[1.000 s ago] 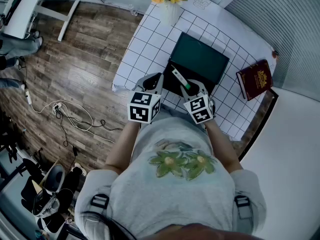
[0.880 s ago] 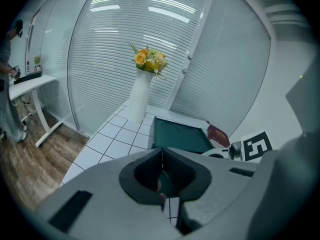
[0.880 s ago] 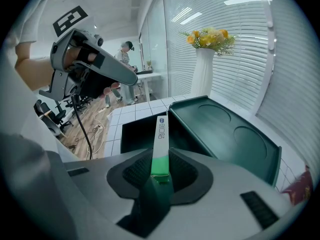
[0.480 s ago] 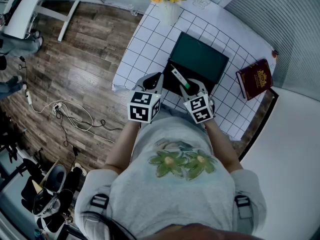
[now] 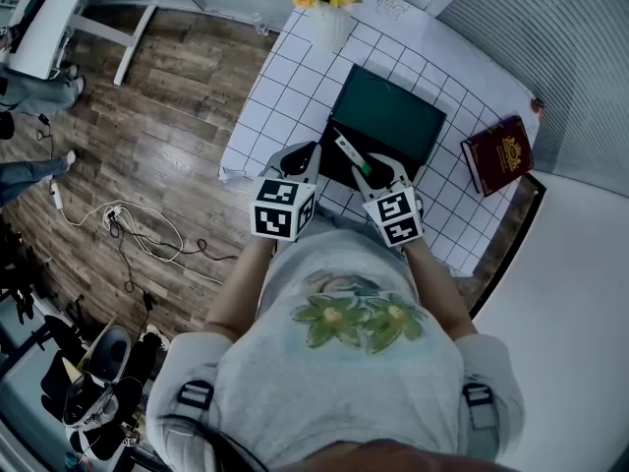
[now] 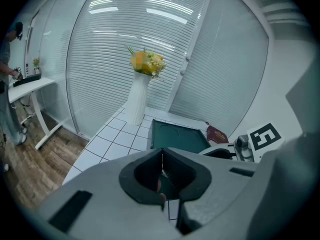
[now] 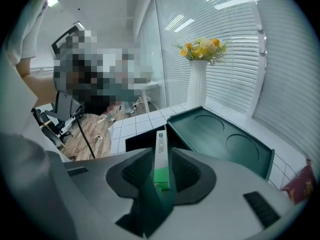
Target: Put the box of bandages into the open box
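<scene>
A flat white and green box of bandages (image 7: 161,158) stands on edge between the jaws of my right gripper (image 7: 161,176), which is shut on it. In the head view the bandage box (image 5: 350,153) pokes out of the right gripper (image 5: 379,176) over the near edge of the open dark box (image 5: 339,162). The box's dark green lid (image 5: 391,116) lies flat behind it. My left gripper (image 5: 298,160) hangs at the open box's left side, shut with nothing in it. In the left gripper view its jaws (image 6: 161,176) meet in a thin line.
A white vase of yellow flowers (image 5: 330,8) stands at the far edge of the white checked table (image 5: 281,87). A dark red book (image 5: 502,153) lies at the right. The table's left edge drops to a wooden floor with cables.
Both grippers have crept slightly away from me toward the open box; the bandage box stays held in the right one.
</scene>
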`<state>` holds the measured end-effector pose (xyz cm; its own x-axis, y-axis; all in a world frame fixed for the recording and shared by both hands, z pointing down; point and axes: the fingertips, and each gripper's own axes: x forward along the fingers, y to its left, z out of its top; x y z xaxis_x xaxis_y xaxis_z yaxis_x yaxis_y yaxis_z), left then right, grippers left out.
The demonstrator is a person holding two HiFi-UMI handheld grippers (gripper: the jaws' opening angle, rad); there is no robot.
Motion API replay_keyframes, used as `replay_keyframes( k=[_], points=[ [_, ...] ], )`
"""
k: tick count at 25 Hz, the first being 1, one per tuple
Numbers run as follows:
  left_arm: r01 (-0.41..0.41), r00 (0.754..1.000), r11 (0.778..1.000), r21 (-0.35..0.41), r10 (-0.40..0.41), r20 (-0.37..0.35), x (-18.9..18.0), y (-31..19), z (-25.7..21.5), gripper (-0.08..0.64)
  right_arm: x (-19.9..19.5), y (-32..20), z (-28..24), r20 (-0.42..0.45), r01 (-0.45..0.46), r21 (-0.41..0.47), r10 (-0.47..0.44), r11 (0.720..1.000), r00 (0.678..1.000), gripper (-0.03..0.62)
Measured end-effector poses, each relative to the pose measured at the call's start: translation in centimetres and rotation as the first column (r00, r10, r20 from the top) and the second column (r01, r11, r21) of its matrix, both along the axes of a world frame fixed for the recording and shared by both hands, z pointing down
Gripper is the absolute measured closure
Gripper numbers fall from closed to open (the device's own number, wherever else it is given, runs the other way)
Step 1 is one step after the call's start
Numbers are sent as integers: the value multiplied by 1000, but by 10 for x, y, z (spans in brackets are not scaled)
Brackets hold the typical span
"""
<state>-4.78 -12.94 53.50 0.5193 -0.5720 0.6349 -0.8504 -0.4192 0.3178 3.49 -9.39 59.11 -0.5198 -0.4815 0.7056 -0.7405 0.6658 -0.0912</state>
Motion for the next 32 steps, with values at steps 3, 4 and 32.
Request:
replay_keyframes(
  k=[3,4,32],
  points=[
    [-3,1000,1000,8,3,1,1,0,-3,549,2,-3,-12,16,-22,27,21,999,1000,488],
    [-4,1000,1000,11,4,1,1,1,-4,549,2,-4,-15,22,-29,35,28,999,999,488],
    [-23,1000,997,77,23,7,1,6,-30,549,12,5,-85,95,-102,193,85,976,992,584]
  ],
)
